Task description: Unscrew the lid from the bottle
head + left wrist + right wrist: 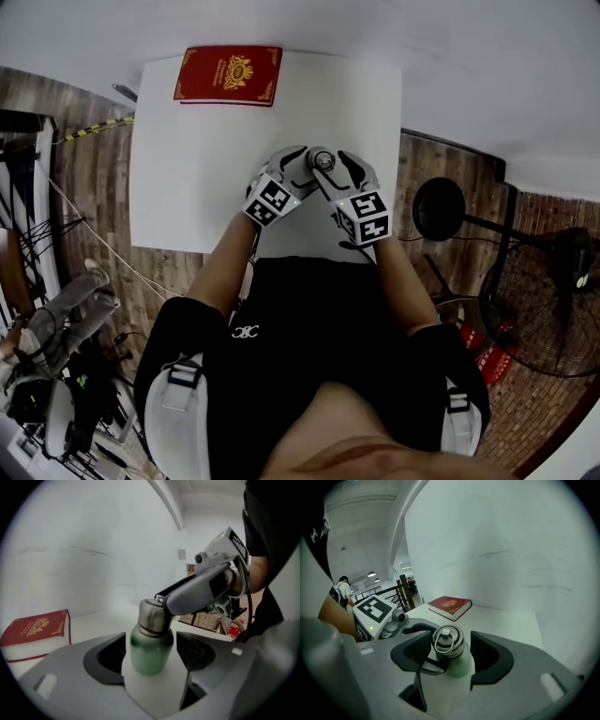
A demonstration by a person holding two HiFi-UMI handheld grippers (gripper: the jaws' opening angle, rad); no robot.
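Observation:
A small green bottle [149, 653] with a steel lid [151, 615] stands upright on the white table [206, 187], near its front edge. My left gripper [151, 657] is open around the green body, with a narrow gap at each pad. My right gripper [451, 654] is open around the lid [448, 641], whose ring handle faces up; its pads stand a little off the steel. In the head view both grippers [298, 161] [334, 165] meet at the bottle [322, 162], left one from the left, right one from the right.
A red hardcover book [228, 75] lies at the table's far edge, well away from the bottle. A black fan stand [439, 208] and a fan [553, 300] are on the wooden floor to the right. Bags and cables lie on the floor at the left.

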